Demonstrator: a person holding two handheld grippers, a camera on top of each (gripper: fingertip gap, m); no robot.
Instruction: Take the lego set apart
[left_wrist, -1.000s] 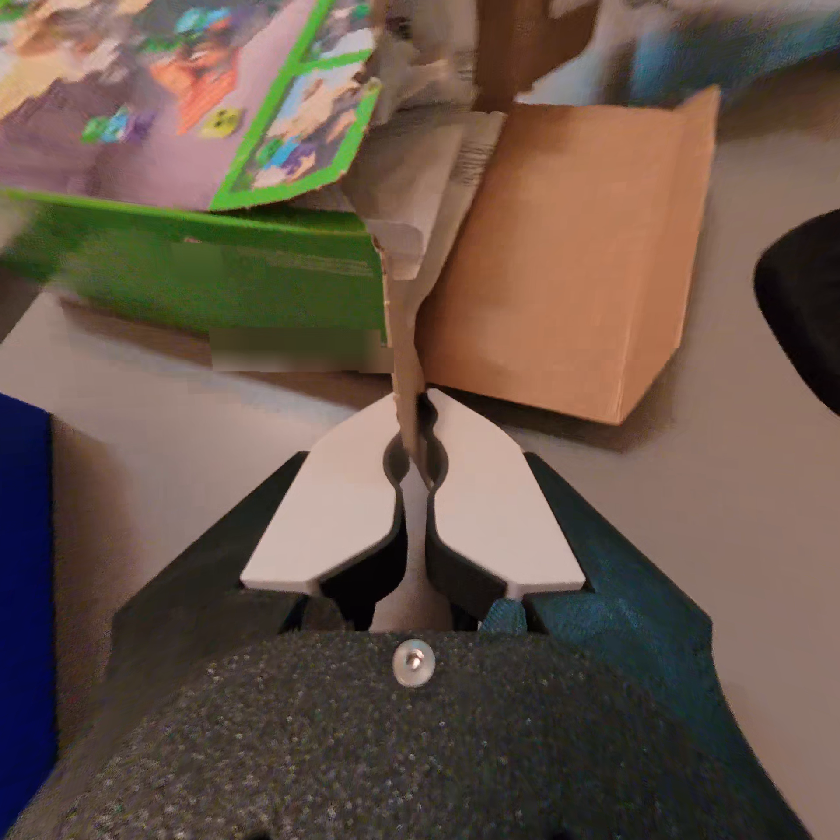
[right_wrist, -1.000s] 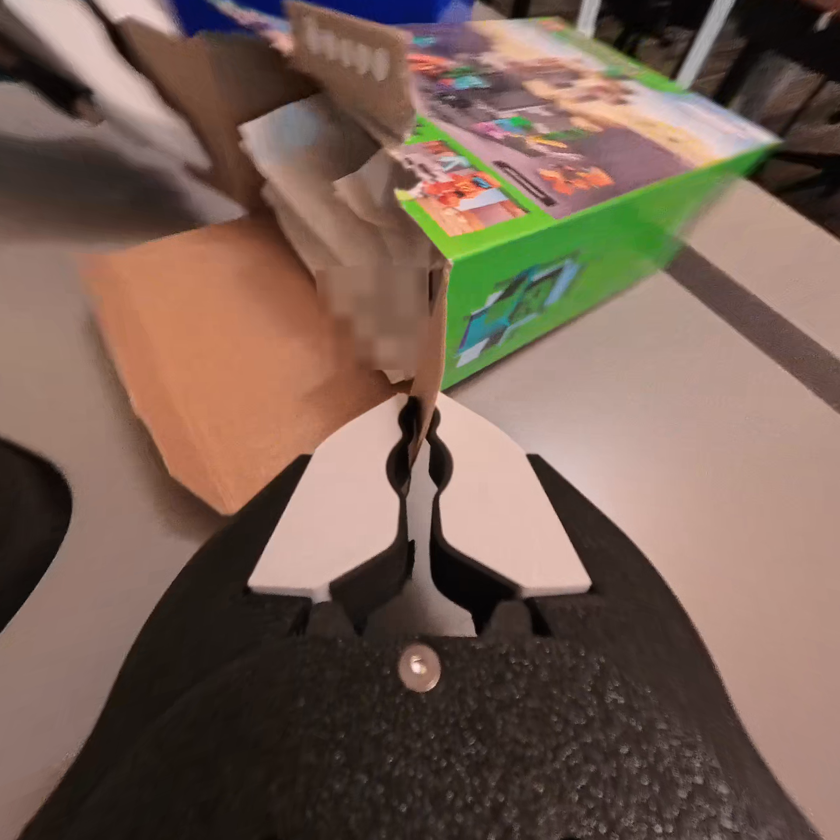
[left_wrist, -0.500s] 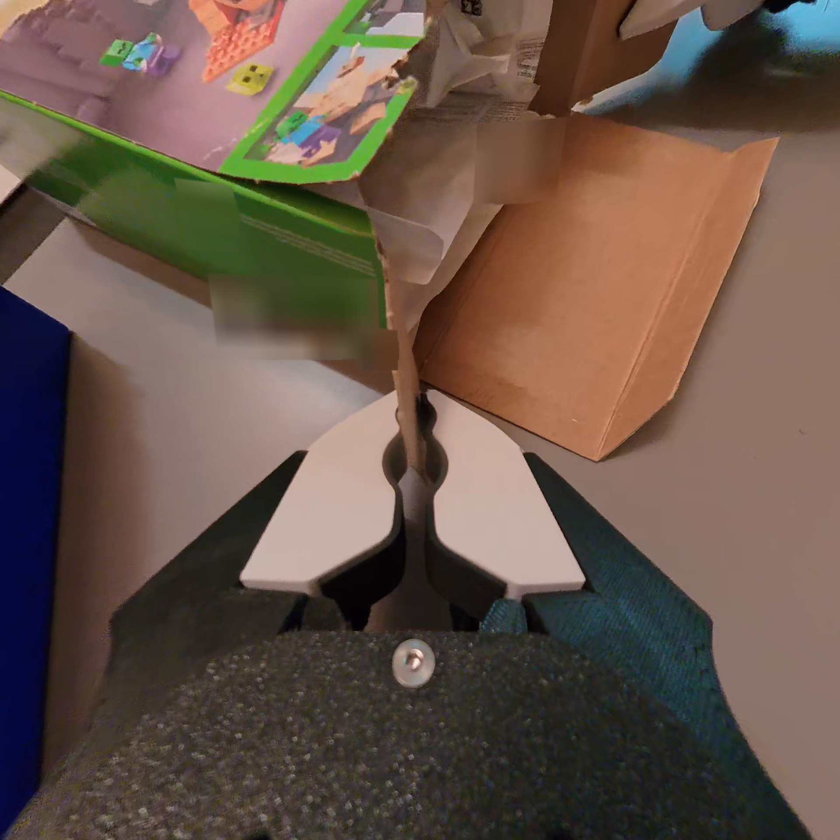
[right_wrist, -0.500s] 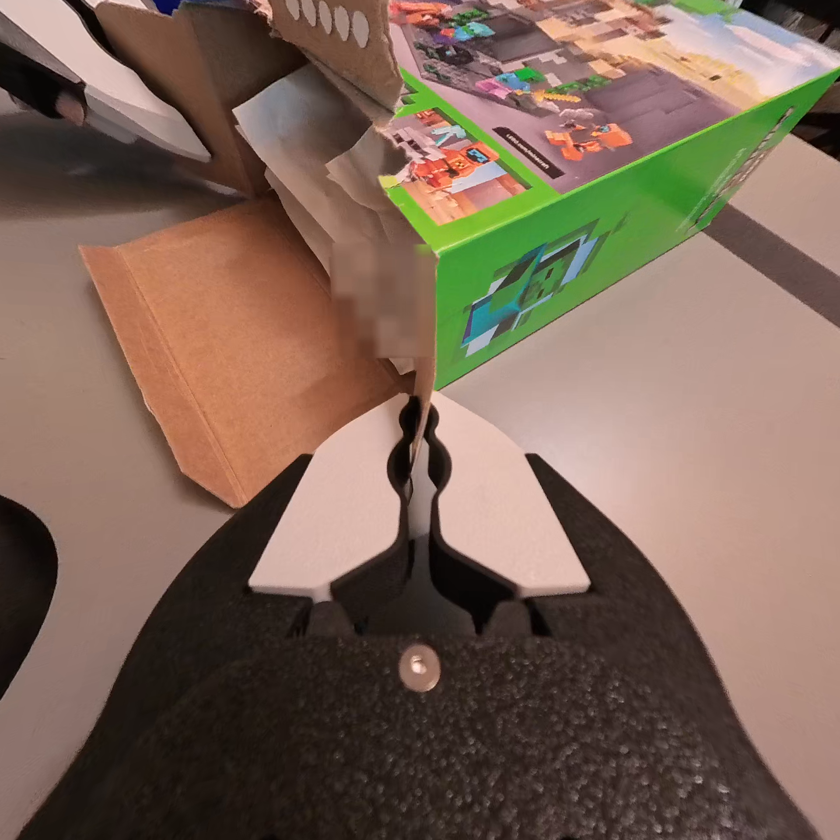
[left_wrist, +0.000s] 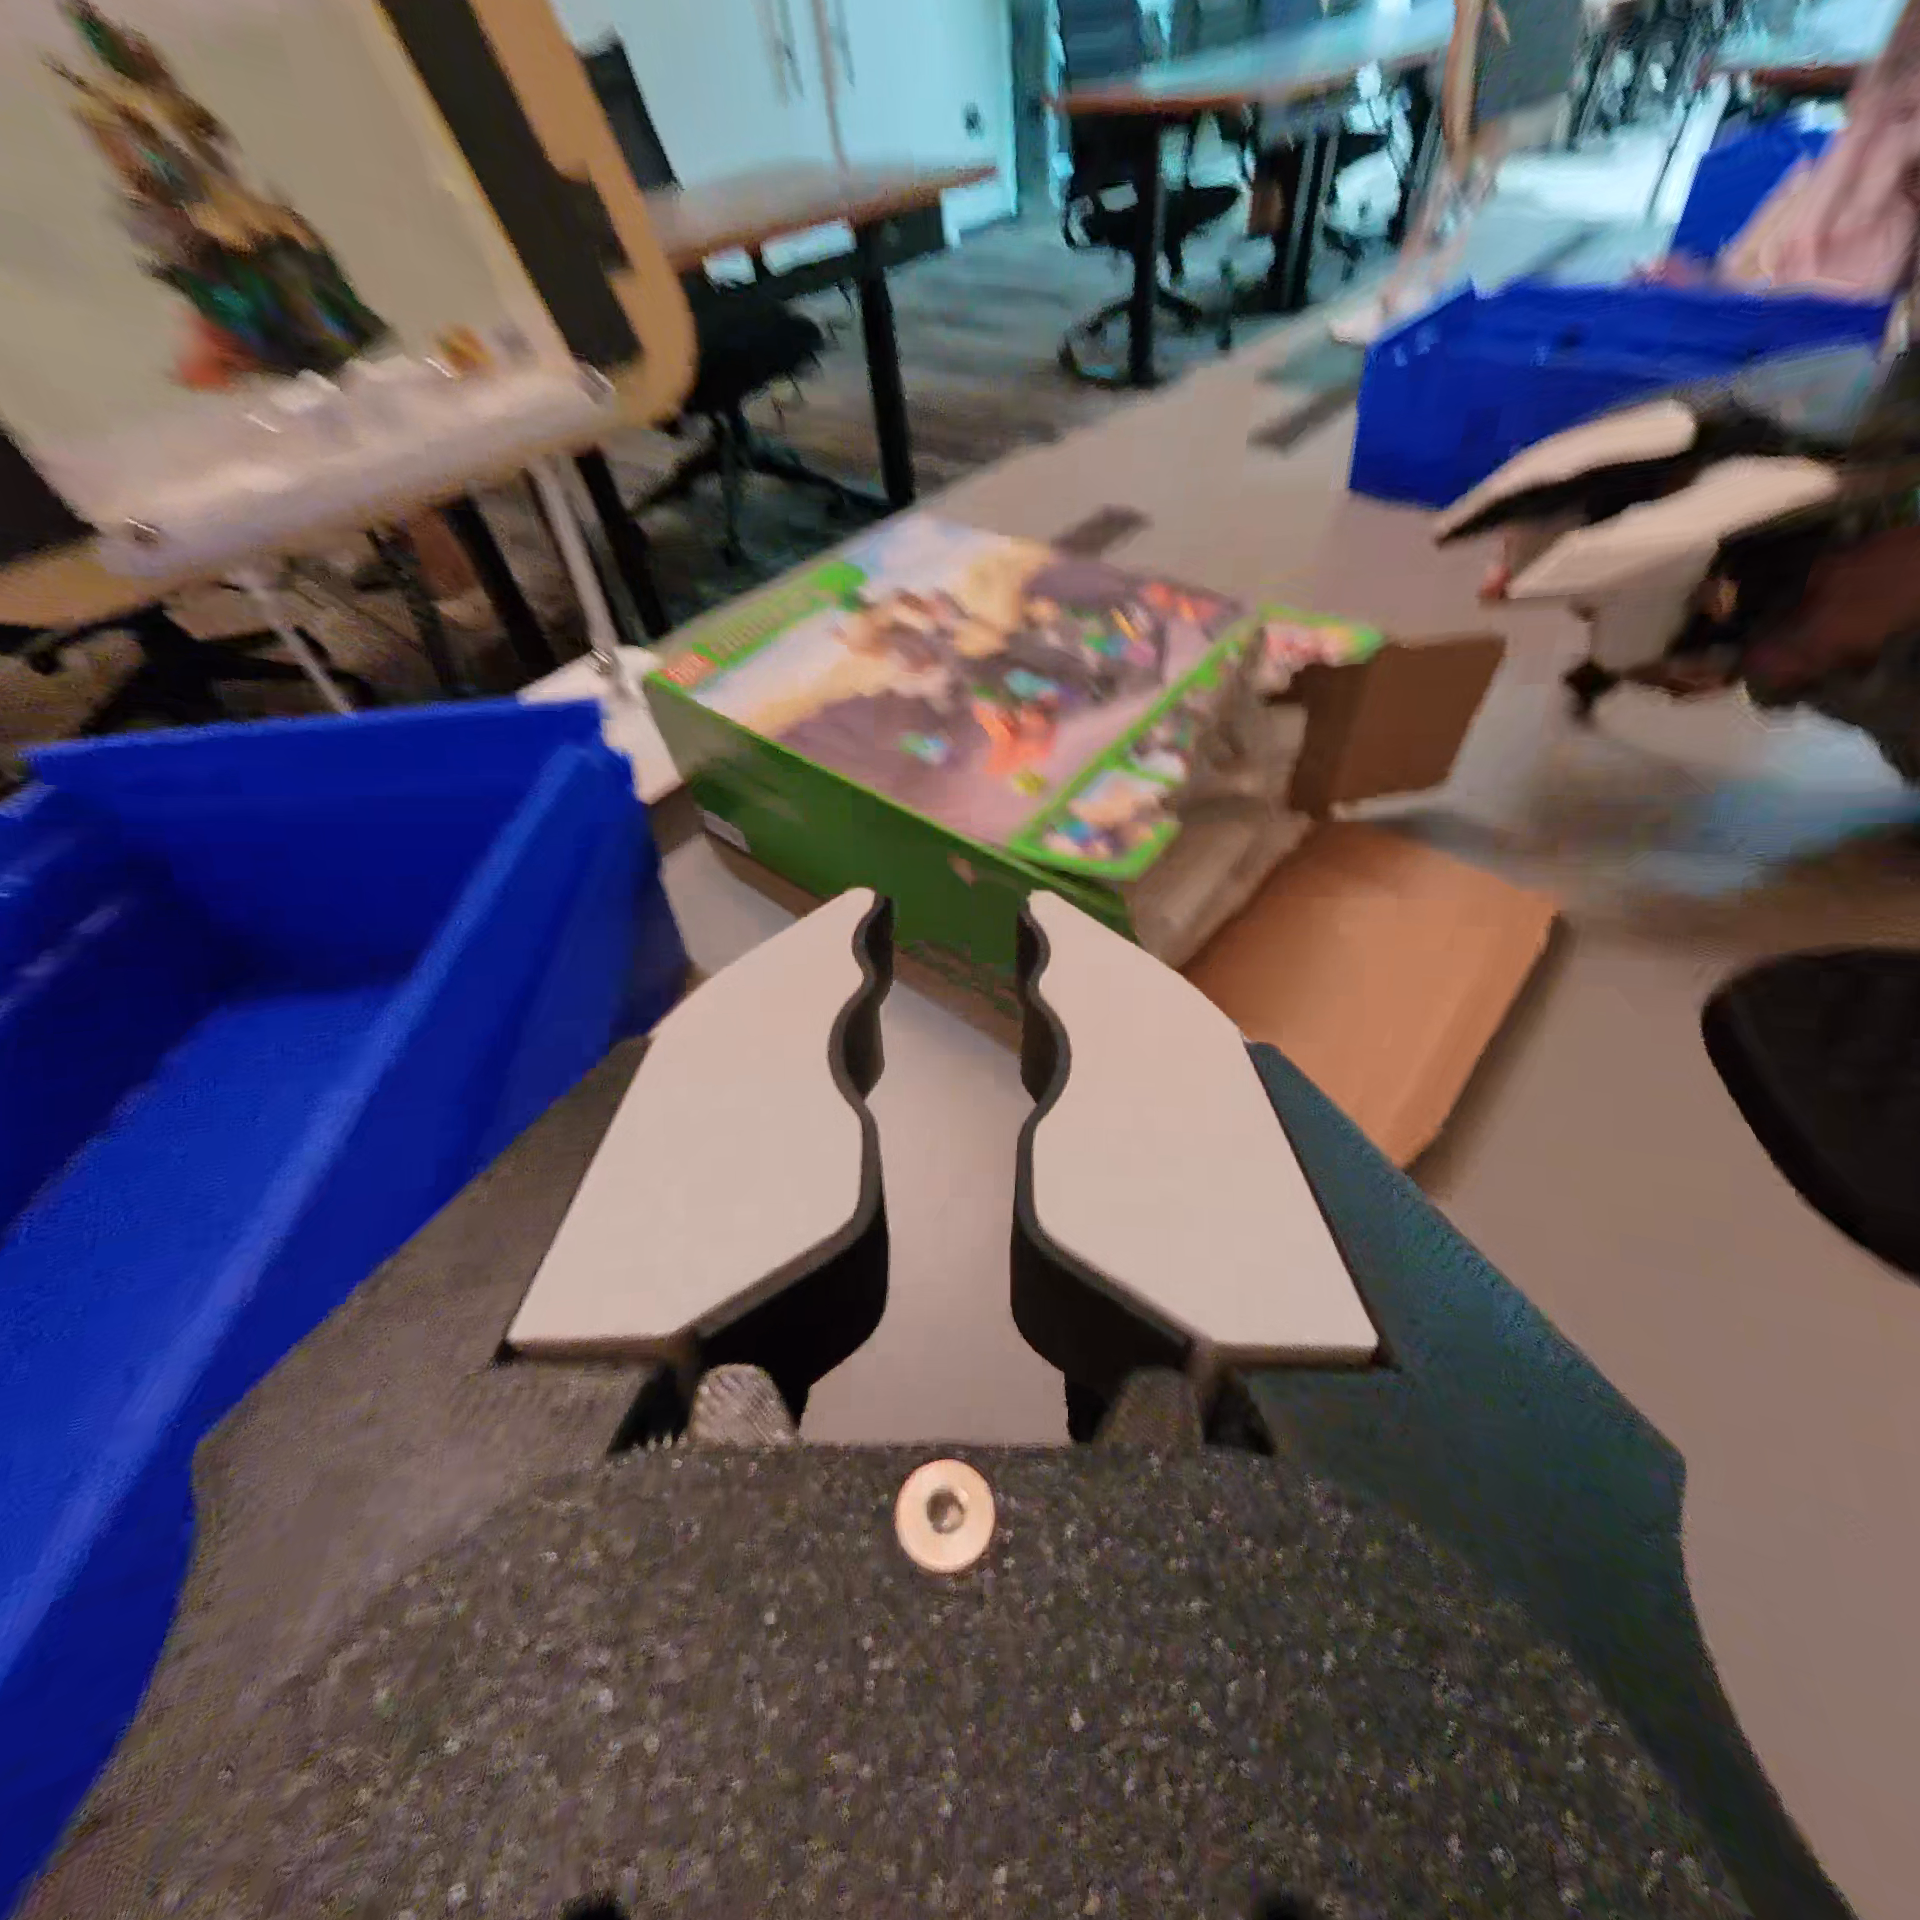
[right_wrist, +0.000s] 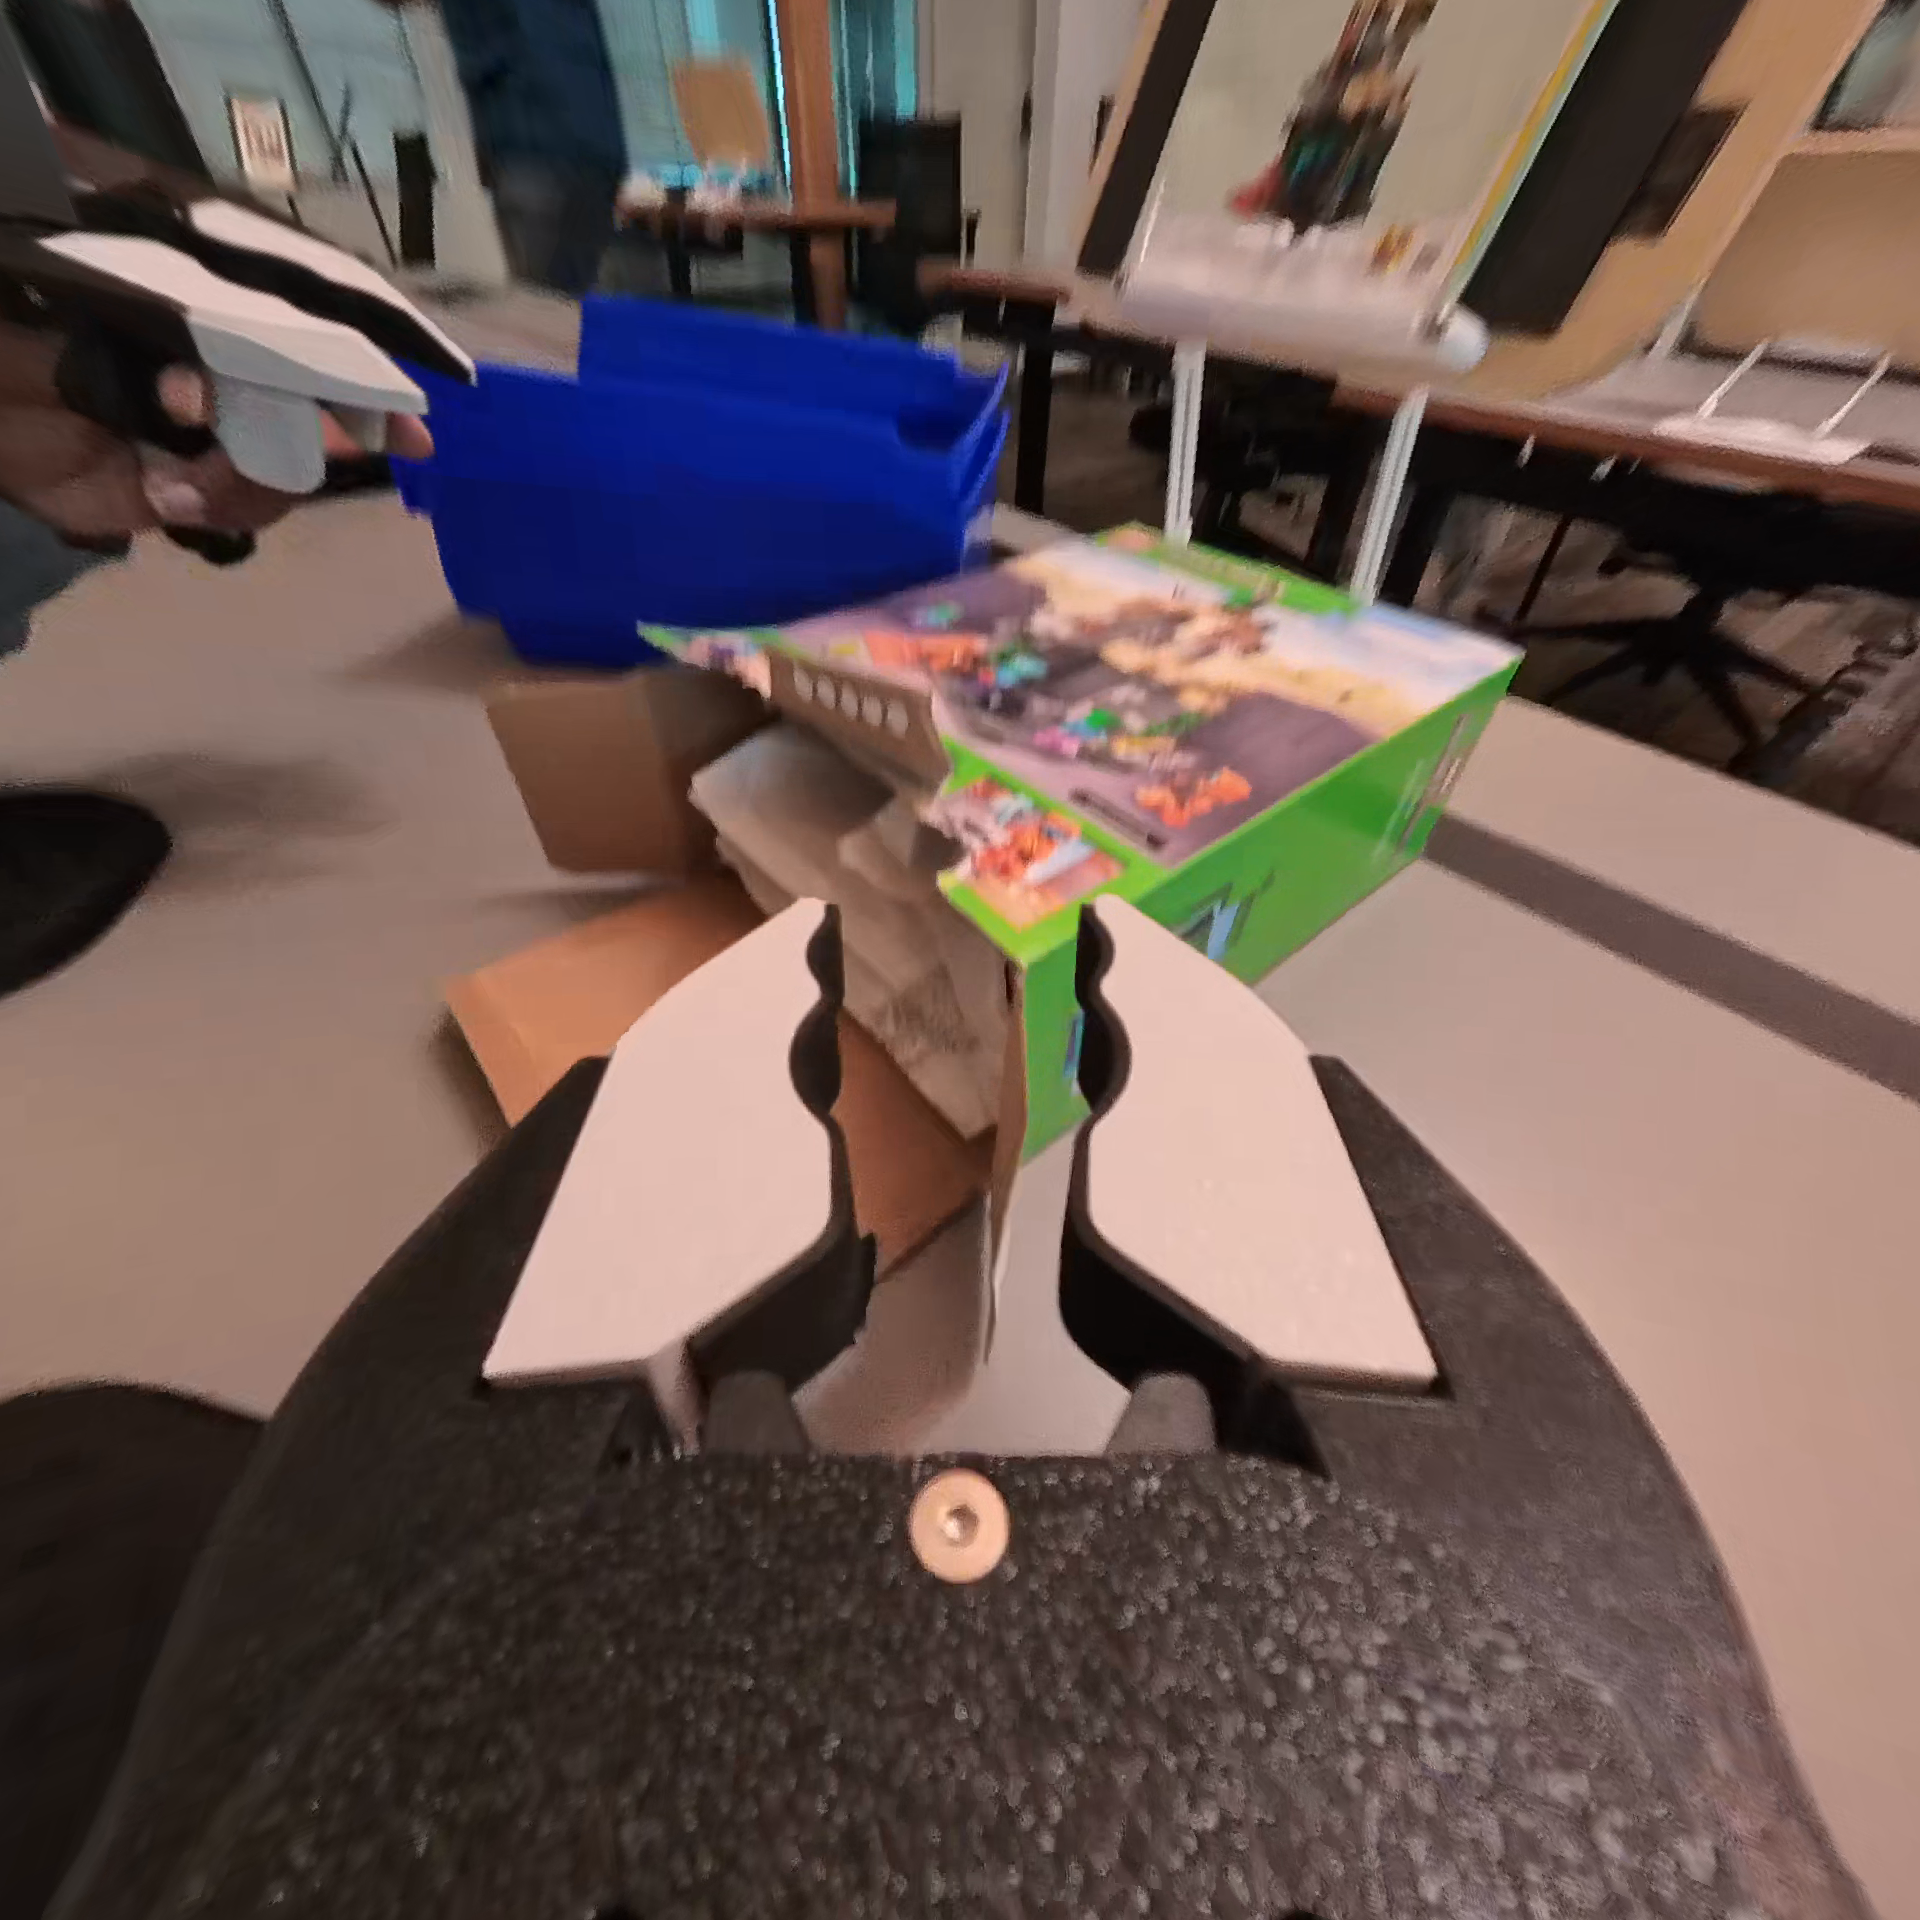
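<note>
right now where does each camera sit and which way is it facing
Left wrist view: on the left gripper, open, facing the green cardboard lego box; blue plastic bin beside it, right gripper far right.
Right wrist view: on the right gripper, open, facing the box's torn end.
Shared: box, bin, grey table.

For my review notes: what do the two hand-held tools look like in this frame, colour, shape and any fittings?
Both tools share one design. The left tool has flat pale grey fingers with wavy black inner edges, set in a speckled dark body with a teal tinge on one side and a round silver screw. The right tool matches, with a plain black grainy body. No cables or sleeves are visible.
</note>
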